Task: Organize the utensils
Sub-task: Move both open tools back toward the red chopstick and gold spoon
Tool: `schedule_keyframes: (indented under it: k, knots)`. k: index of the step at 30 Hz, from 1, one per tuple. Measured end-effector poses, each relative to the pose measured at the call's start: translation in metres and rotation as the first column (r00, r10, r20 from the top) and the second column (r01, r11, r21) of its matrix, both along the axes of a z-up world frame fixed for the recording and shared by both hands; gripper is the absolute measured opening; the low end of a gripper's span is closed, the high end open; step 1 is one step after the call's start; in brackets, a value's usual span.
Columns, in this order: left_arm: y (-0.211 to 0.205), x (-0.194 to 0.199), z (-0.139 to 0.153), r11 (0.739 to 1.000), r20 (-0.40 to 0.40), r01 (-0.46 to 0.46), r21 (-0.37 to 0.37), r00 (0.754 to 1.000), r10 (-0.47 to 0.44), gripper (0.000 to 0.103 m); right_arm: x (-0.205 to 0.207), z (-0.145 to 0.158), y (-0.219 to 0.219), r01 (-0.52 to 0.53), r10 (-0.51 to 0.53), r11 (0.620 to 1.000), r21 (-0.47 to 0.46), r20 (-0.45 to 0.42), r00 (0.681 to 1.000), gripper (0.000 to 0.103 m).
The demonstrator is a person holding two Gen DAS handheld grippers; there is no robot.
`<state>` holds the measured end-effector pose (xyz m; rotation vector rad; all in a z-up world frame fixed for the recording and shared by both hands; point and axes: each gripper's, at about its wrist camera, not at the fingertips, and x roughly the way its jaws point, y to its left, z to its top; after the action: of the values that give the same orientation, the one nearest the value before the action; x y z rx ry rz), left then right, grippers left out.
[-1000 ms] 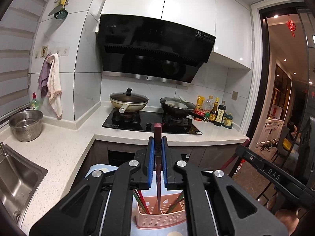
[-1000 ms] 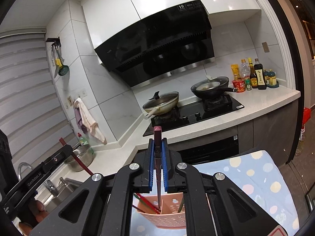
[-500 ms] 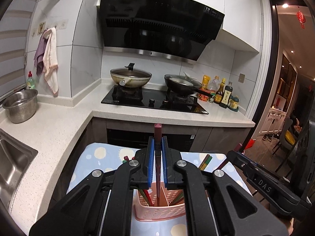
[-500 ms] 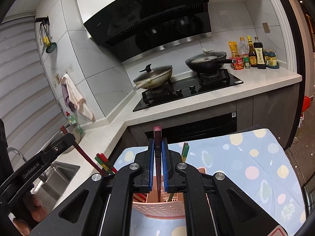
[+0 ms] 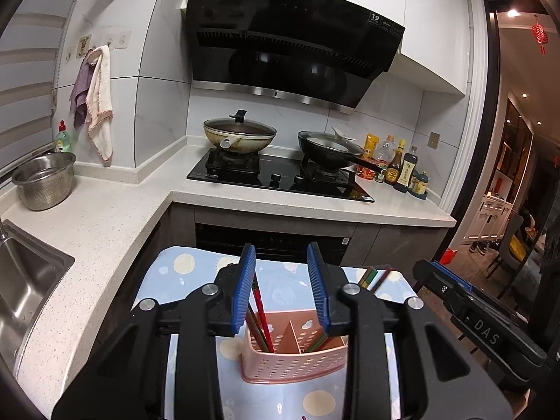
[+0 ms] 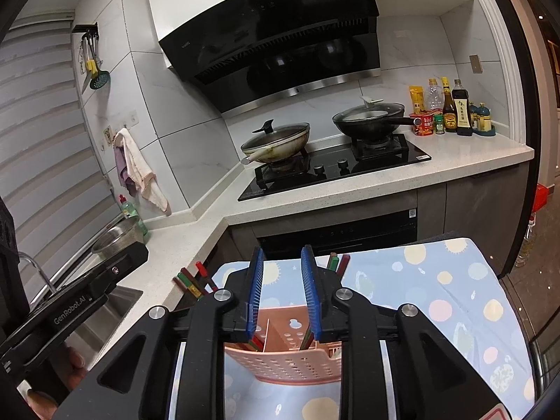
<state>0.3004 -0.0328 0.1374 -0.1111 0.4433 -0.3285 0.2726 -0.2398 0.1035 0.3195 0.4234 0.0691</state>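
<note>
Hovering over pink utensil basket [image 5: 294, 357] on the cloth-covered surface [image 5: 196, 269]: left gripper [image 5: 283, 287] and right gripper [image 6: 281, 292], fingers opening, nothing pinched. Chopsticks [image 5: 260, 318] stand slanted in its divided compartments, apparently just released for upright storage.

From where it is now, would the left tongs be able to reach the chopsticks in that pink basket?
Probably yes. The left tongs are opening right above the pink basket, and the chopsticks stand up by the left blade with nothing covering them.
</note>
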Motion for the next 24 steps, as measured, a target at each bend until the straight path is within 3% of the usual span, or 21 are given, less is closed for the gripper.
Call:
schedule_keyframes:
  k: [8, 14, 21, 24]
  knots:
    - [0.011, -0.03, -0.007, 1.0, -0.022, -0.005, -0.002, 1.0, 0.005, 0.029, -0.037, -0.011, 0.004, -0.014, 0.013, 1.0, -0.023, -0.037, 0.999, 0.026]
    - [0.021, -0.058, -0.031, 1.0, -0.082, -0.012, 0.019, 0.997, 0.013, 0.03, -0.074, -0.032, 0.013, -0.03, 0.025, 0.998, -0.057, -0.091, 0.995, 0.026]
    - [0.03, -0.097, -0.075, 0.997, -0.176, -0.03, 0.071, 0.984, 0.043, 0.03, -0.126, -0.074, 0.028, -0.066, 0.044, 0.992, -0.109, -0.189, 0.981, 0.026]
    - [0.029, -0.116, -0.098, 0.99, -0.207, -0.048, 0.132, 0.976, 0.074, 0.03, -0.149, -0.097, 0.032, -0.083, 0.048, 0.987, -0.136, -0.243, 0.969, 0.026]
